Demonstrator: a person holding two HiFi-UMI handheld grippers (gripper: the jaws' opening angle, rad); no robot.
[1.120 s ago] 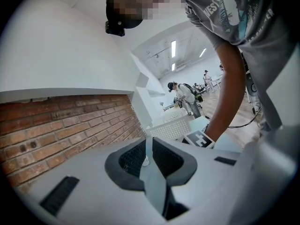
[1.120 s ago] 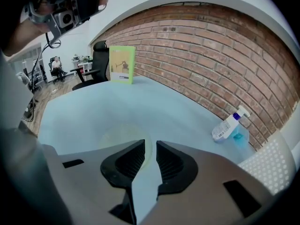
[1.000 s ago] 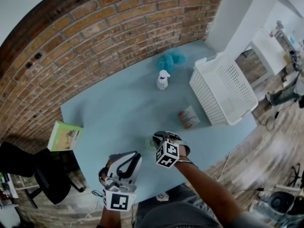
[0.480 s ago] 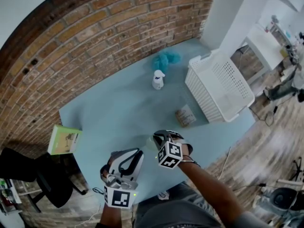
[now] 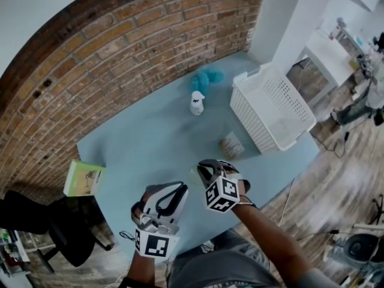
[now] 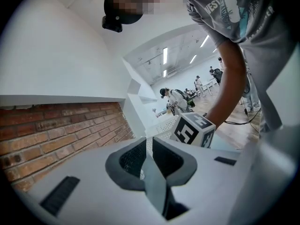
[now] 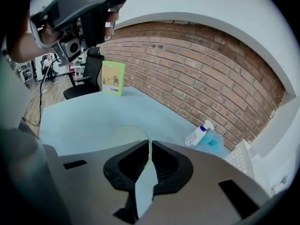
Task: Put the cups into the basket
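Note:
A translucent pale green cup hangs just above the light blue table, and my right gripper is shut on its rim. From the head view that gripper sits near the table's front edge, with the cup showing only faintly at its tip. To its left my left gripper is shut, with nothing between its jaws. The white perforated basket stands at the table's right end. A small brownish object lies beside the basket; I cannot tell what it is.
A white spray bottle and a blue cloth sit at the back by the brick wall. A green book rests on the table's left corner, with a black chair beyond it. People are working in the room behind.
Both grippers have drifted slightly right and closer together in the head view. The right one has stayed shut on the cup; the left one has stayed shut.

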